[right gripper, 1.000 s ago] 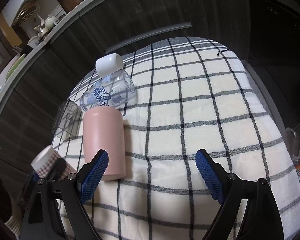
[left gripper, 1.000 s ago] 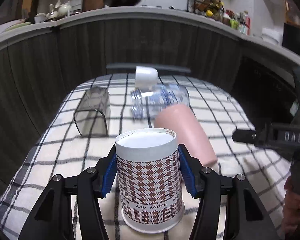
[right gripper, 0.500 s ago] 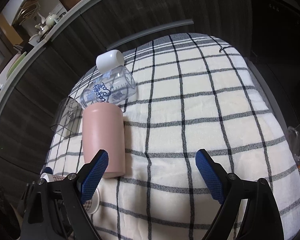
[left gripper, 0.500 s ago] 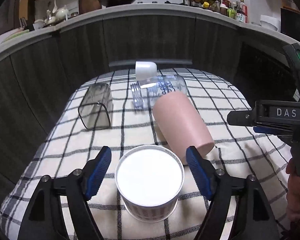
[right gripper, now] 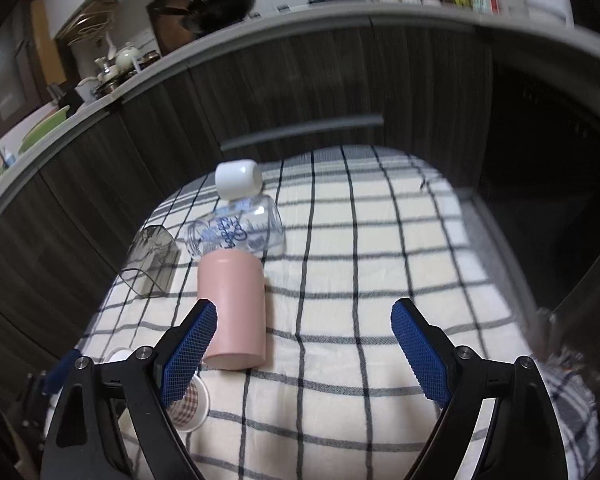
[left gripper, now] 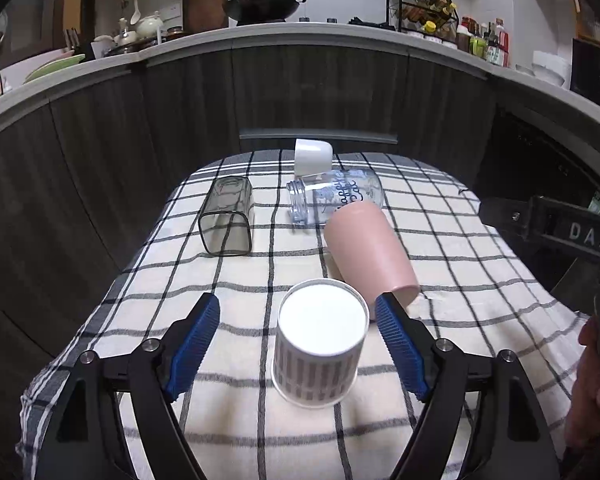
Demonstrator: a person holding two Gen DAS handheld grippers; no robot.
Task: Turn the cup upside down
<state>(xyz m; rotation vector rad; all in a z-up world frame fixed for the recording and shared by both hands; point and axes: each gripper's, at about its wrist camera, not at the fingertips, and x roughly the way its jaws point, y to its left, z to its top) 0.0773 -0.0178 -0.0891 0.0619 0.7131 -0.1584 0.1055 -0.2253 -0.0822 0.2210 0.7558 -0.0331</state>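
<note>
My left tongs point(left gripper: 298, 338) stand wide, pads clear on both sides of the patterned paper cup point(left gripper: 320, 350), which sits base-up, rim down on the checked cloth point(left gripper: 440, 240) at the near edge. The flip looks done to me, so the step in hand is a clean retreat: I would draw straight back and up, jaws kept wide, so neither pad clips the light cup. Just far-right lies the pink tumbler point(left gripper: 370, 252) on its side; I would avoid swinging that way. My right tongs point(right gripper: 304, 354) hang wide and empty; the cup there is mostly hidden behind the left finger.
</note>
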